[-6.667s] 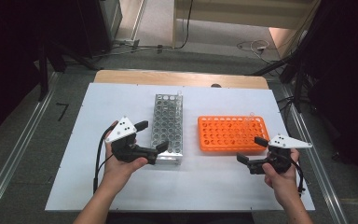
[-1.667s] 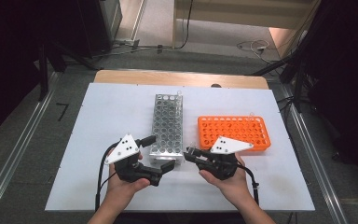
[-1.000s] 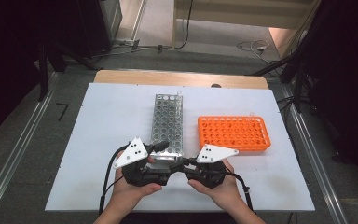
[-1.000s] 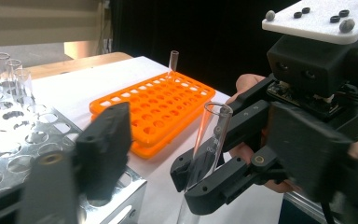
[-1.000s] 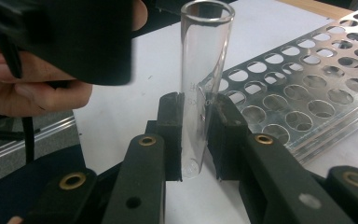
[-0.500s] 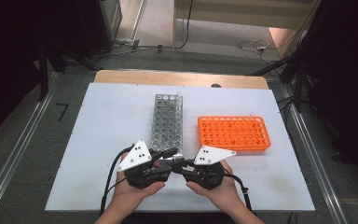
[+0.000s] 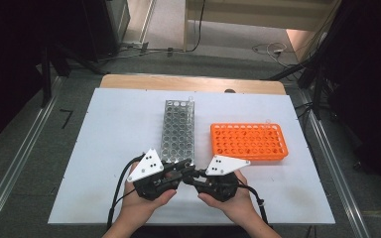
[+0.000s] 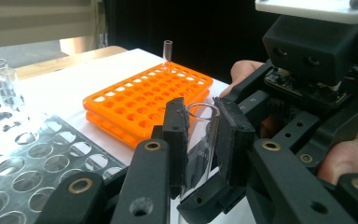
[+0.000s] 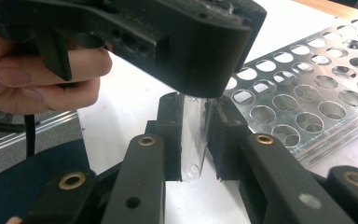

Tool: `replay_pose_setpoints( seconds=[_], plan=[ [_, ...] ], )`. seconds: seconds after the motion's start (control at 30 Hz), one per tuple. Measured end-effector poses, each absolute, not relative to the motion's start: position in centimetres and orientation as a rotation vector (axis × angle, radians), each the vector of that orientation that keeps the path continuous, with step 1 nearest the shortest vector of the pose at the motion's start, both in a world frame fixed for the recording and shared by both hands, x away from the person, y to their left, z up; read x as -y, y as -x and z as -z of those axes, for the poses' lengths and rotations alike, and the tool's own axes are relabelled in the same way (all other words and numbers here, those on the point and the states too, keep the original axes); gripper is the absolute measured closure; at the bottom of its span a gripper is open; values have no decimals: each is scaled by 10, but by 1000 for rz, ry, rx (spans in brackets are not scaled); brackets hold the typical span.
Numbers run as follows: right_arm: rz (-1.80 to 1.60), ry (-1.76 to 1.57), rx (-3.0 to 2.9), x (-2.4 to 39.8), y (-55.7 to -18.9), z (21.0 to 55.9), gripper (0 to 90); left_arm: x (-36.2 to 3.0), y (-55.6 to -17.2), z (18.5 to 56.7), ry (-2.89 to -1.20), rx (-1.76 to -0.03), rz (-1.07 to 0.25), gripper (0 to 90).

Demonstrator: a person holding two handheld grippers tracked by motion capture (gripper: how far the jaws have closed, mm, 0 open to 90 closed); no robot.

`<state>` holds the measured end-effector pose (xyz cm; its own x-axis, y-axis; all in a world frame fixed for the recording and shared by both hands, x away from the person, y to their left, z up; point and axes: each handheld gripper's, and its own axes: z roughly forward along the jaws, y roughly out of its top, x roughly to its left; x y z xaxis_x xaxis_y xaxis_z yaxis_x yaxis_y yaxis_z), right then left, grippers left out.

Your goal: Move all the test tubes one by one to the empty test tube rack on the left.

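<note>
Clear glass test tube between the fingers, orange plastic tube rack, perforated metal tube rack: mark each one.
Clear glass test tube (image 8: 200,140): left gripper view, its upper wall below the rim.
Orange plastic tube rack (image 7: 248,142): high view, middle of its holed top.
Perforated metal tube rack (image 7: 177,130): high view, centre of its top plate.

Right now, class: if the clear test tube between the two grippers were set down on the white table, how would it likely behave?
The test tube looks like thin clear glass, so probably fragile. Its smooth round wall may be slippery between the black pads. With a rounded bottom in the right gripper view, it likely would not stand on the table; it would tip and roll.
</note>
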<state>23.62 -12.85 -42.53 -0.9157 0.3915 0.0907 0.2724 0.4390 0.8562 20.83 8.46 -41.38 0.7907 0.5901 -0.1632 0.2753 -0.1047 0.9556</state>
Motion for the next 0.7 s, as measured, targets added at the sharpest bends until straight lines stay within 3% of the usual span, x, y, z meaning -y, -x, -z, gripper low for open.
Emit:
replay_pose_setpoints(
  seconds=[0.17,0.33,0.47,0.7],
  plan=[
    [-1499,-556,-2592,133,-238,423,517,-85,-213,411,-1682,-690,-308,754],
    [-1508,-572,-2562,142,-239,419,176,-87,-221,407,-1662,-701,-318,754],
    [-1510,-608,-2518,157,-244,417,17,-89,-229,404,-1649,-712,-332,755],
    [-1543,-647,-2487,186,-252,418,0,-92,-247,396,-1629,-729,-362,755]
  ],
)
